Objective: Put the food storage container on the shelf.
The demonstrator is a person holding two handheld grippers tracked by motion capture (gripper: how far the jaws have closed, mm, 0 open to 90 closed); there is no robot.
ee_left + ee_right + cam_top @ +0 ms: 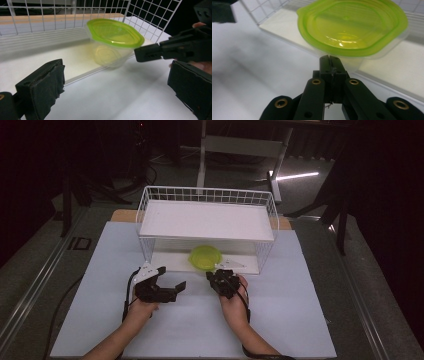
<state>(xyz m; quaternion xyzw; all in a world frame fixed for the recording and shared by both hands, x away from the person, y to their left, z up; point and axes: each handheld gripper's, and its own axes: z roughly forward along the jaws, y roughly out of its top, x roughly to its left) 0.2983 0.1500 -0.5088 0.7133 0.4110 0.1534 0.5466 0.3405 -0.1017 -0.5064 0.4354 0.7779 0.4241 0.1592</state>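
High view, wire rack (206,220) over green-lidded container (205,257), right gripper (220,278) clamped on its rim, left gripper (172,290) agape.

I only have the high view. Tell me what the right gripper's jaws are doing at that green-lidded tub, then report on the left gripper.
Observer: In the right gripper view, the right gripper has its jaws pressed shut. Their tip sits right under the rim of the green lid. I cannot tell whether they pinch it.
Operator: Now the left.
Observer: The left gripper has its jaws wide open with nothing between them, short of the tub.
Operator: Describe the tub itself.
Observer: It is clear plastic with the lid seated on it, and it stands at the front edge of the bottom shelf of the wire rack.
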